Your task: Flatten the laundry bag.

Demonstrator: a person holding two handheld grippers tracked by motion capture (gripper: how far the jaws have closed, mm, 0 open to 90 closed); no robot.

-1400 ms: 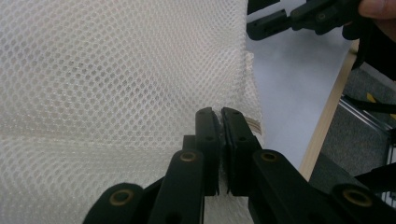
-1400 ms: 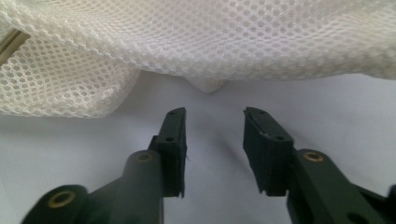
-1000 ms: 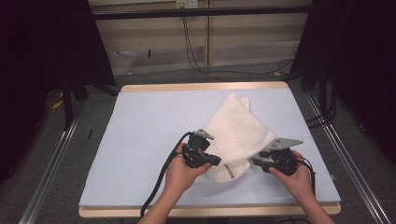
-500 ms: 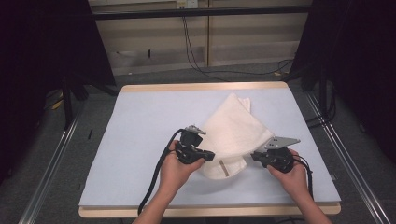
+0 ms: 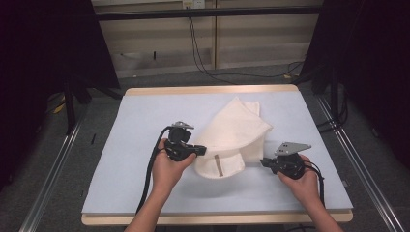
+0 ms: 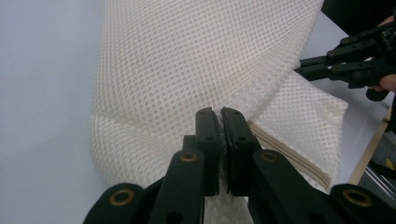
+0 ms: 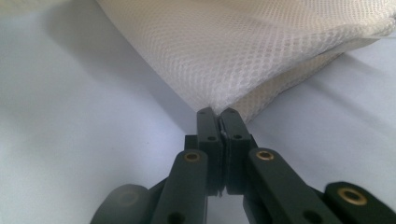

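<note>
A white mesh bag (image 5: 237,128) lies right of centre on the pale blue table (image 5: 140,121). My left gripper (image 5: 200,151) is shut on the bag's near left edge, and mesh (image 6: 187,70) bunches right at its closed tips (image 6: 219,112). At the bag's near right corner my right gripper (image 5: 264,163) is shut on the mesh rim (image 7: 261,56), its tips (image 7: 217,112) pinching the fabric. The bag's near end is stretched between the two grippers and lifted a little. In the left gripper view the right gripper (image 6: 345,65) shows at the far right.
The wooden front edge (image 5: 217,218) of the table runs just behind my forearms. Metal rails (image 5: 53,164) flank both sides. Cables (image 5: 203,53) lie on the floor beyond the far edge. Bare blue surface spreads to the left of the bag.
My left gripper has moved left with the bag's edge in it, drawing the near end of the bag wider. The right hand has stayed where it was.
</note>
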